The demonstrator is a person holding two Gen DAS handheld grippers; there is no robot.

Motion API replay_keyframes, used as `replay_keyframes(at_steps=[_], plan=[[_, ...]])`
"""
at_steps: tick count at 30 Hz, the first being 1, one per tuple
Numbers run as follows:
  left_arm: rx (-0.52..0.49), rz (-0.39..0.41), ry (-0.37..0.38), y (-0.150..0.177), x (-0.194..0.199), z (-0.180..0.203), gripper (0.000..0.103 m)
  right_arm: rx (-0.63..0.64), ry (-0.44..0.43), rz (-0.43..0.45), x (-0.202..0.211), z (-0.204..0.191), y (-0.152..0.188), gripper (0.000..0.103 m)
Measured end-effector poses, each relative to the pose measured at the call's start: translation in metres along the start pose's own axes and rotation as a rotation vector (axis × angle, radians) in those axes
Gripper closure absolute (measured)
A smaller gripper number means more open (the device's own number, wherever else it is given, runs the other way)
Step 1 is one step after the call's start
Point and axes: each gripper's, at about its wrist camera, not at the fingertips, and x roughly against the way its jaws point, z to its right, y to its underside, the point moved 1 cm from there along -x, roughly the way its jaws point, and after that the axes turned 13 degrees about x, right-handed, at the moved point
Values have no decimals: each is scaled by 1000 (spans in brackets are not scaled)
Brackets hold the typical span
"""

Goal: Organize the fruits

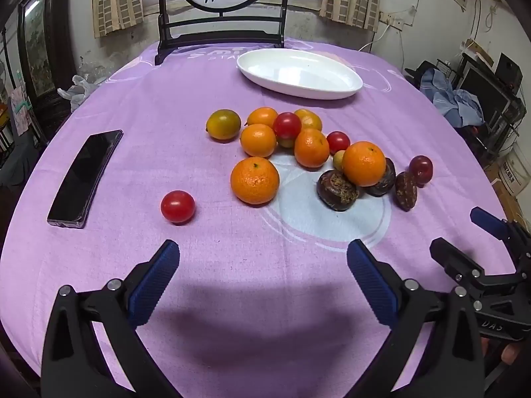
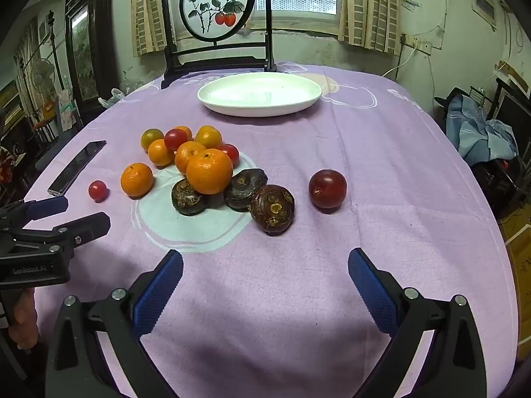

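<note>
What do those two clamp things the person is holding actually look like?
Both are black plastic tools shaped like big spring clamps. Each left gripper and right gripper finger ends in a long blue ribbed pad, and silver bolt heads mark the pivots. White lettering reading "GenRobot.AI" runs along the left tool's body in the right wrist view. Bare fingers wrap its handle below. No cables show.

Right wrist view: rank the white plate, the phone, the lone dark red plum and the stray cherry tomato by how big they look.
1. white plate
2. phone
3. dark red plum
4. cherry tomato

Apparent size only; the plate, farthest away, still looks biggest.
</note>
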Motion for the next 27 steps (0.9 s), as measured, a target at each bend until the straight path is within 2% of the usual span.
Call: replay_keyframes(at_steps=[27], plan=[[6,-3,3,1,-1,1,4,-1,-4,-6,-2,-1,2,3]])
